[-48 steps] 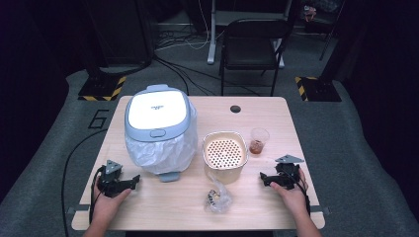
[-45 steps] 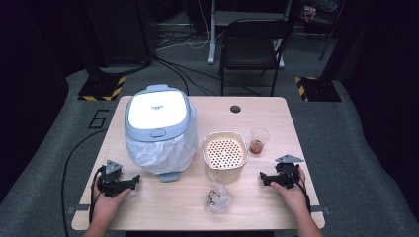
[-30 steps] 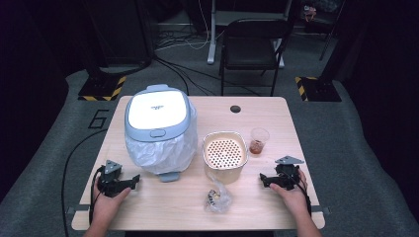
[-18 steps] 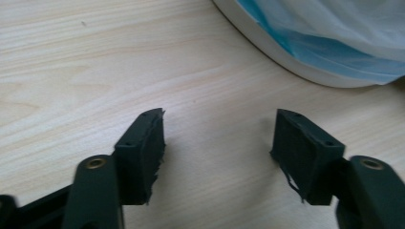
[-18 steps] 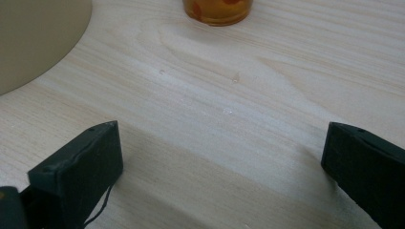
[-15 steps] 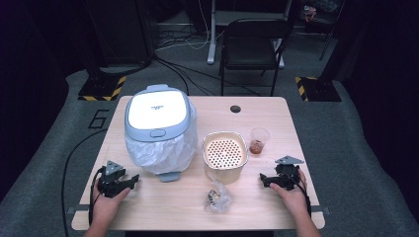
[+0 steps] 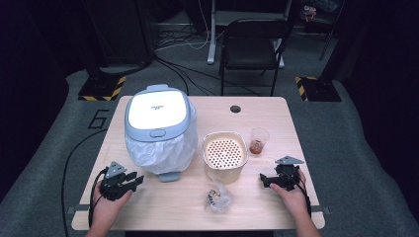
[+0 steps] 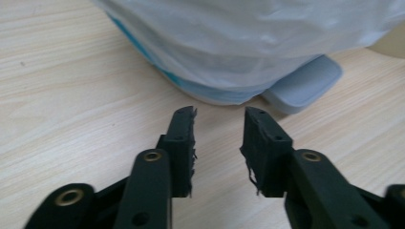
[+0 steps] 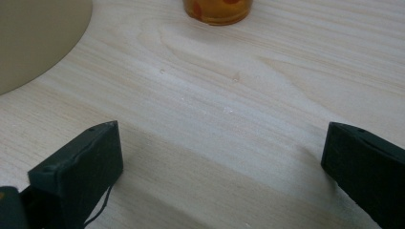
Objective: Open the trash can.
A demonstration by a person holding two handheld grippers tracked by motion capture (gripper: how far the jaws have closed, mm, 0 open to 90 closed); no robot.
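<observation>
the left gripper (image 8: 218,143) had just been closing, its jaws partly apart with nothing between them, pointing at the bin (image 7: 157,128) just ahead on the table (image 7: 276,123). the right gripper (image 9: 219,167) rested released, jaws wide and empty, near the cup (image 7: 258,140).

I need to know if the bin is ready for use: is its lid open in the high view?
No, the flat white and blue lid lies closed on top of the bin, above its white bag liner.
</observation>
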